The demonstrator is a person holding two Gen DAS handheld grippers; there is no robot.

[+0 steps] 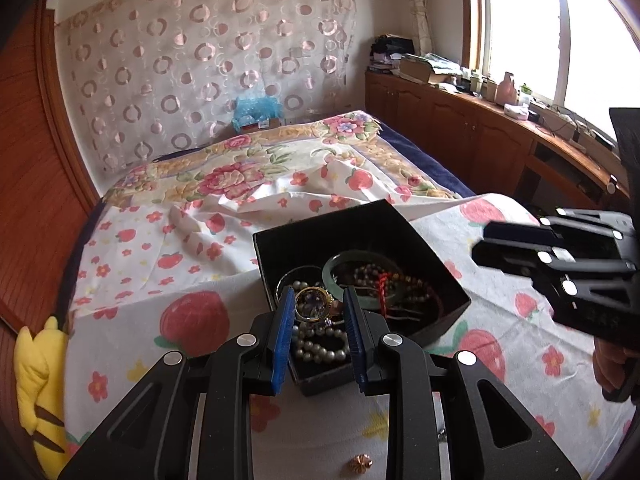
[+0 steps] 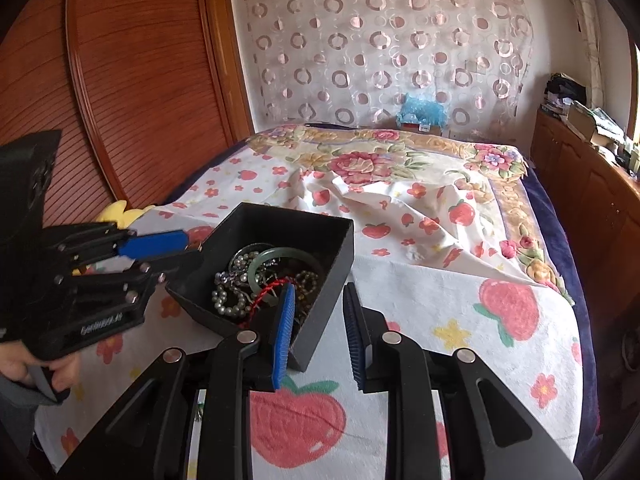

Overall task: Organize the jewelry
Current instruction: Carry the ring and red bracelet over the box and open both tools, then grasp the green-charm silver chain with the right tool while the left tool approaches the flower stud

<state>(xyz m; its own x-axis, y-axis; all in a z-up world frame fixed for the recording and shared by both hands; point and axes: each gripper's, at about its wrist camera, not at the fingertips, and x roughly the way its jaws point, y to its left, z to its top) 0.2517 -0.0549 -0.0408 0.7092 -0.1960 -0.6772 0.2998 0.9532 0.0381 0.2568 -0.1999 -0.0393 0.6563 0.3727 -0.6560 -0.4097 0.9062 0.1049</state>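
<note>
Listing by view, with the black box (image 1: 362, 276) as landmark. Left wrist view: box sits on the strawberry-print cloth (image 1: 472, 352) over the bed; inside lie a pearl strand (image 1: 320, 346) at the near wall, a gold-rimmed piece (image 1: 314, 304) just behind it, a pale green bangle (image 1: 366, 276) mid-box, and dark beads with a red cord (image 1: 385, 290) to the right. Left gripper (image 1: 316, 314) hovers at the box's near rim, jaws apart, framing the gold-rimmed piece; contact cannot be told. A small rose-gold ornament (image 1: 359, 469) lies on the cloth, nearer the camera than the box. Right gripper (image 1: 516, 246) is to the right of the box, its fingers appearing nearly together; state cannot be told. Right wrist view: box (image 2: 320, 252) appears lifted at one side; right gripper (image 2: 318, 316) straddles its near corner wall, jaws apart, not clamped. Left gripper (image 2: 176, 248) reaches the box's far-left corner. Risks: strands are tangled, so lifting one piece may drag others out; pressing on the wall may tip the box. Writing: embossed lettering on the left gripper body, illegible.
</note>
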